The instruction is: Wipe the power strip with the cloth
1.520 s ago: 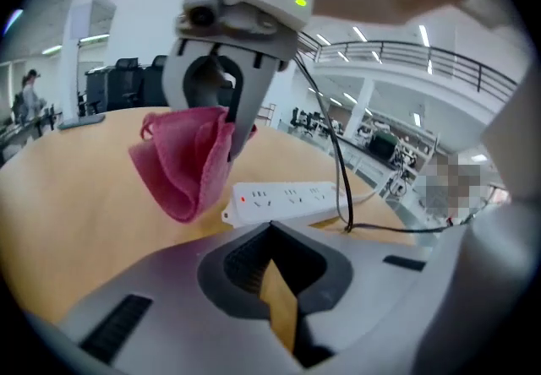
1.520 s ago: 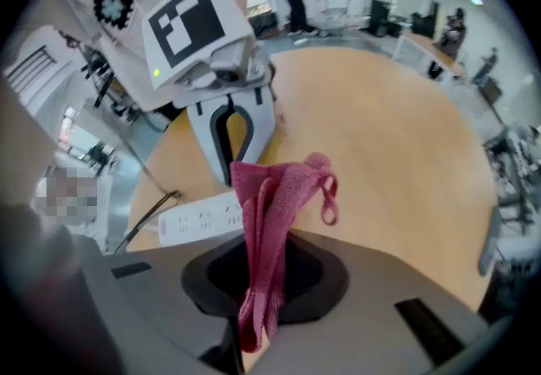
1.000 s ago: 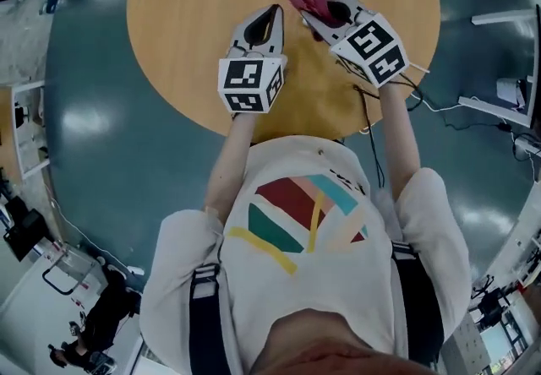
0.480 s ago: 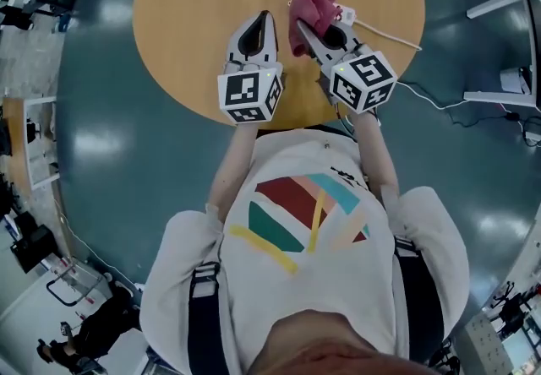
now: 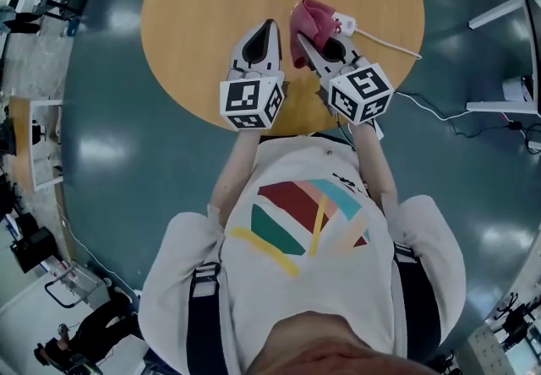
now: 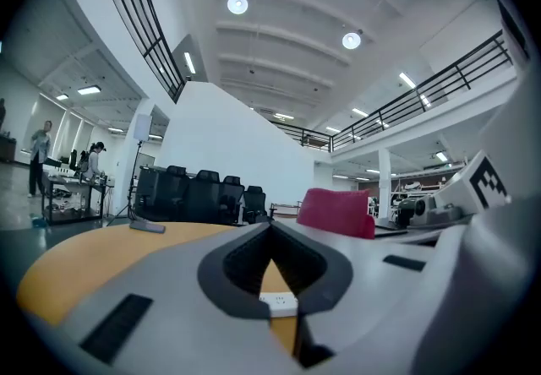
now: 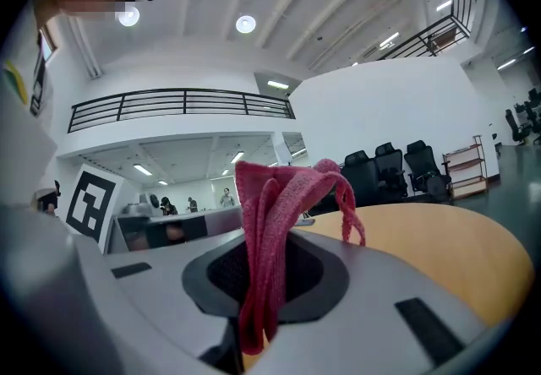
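In the upper middle of the head view, the right gripper [image 5: 301, 37] is clenched on the pink cloth [image 5: 309, 17], bunched just beside the white power strip [image 5: 342, 24] on the round table [image 5: 203, 10], while the left gripper [image 5: 270, 25], left of it, is clenched on nothing.

Round wooden table [image 5: 203, 19], black chairs [image 6: 194, 192]

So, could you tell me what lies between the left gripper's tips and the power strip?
The red cloth, pinched in the right gripper, sits between the left gripper and the power strip, as the head view shows.
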Motion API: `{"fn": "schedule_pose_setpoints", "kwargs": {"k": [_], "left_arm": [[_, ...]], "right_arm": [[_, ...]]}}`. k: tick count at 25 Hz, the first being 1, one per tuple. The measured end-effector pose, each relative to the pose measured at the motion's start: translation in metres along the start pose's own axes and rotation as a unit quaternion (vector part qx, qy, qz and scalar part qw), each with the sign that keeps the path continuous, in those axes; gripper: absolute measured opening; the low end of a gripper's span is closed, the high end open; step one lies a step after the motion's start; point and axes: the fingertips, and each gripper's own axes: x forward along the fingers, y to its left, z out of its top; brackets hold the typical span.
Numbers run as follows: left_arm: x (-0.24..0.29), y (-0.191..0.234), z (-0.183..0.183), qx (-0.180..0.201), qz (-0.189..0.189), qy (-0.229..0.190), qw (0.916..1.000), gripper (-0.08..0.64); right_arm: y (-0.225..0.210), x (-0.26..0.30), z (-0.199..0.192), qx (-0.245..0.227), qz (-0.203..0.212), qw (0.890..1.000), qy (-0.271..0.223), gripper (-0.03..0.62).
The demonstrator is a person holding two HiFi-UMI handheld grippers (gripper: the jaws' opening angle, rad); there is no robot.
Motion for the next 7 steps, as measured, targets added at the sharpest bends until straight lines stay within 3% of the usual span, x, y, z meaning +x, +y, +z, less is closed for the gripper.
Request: {"fn": "schedule_pose_setpoints", "kwargs": {"k": [7], "left_arm": [[0.024,-0.016,-0.002,0.004,-0.001,0.005,1.0,0.037]], "right_arm": [[-0.022,-0.005,0.008,-0.008,0.004,1.0,0.007,0.038]]}}
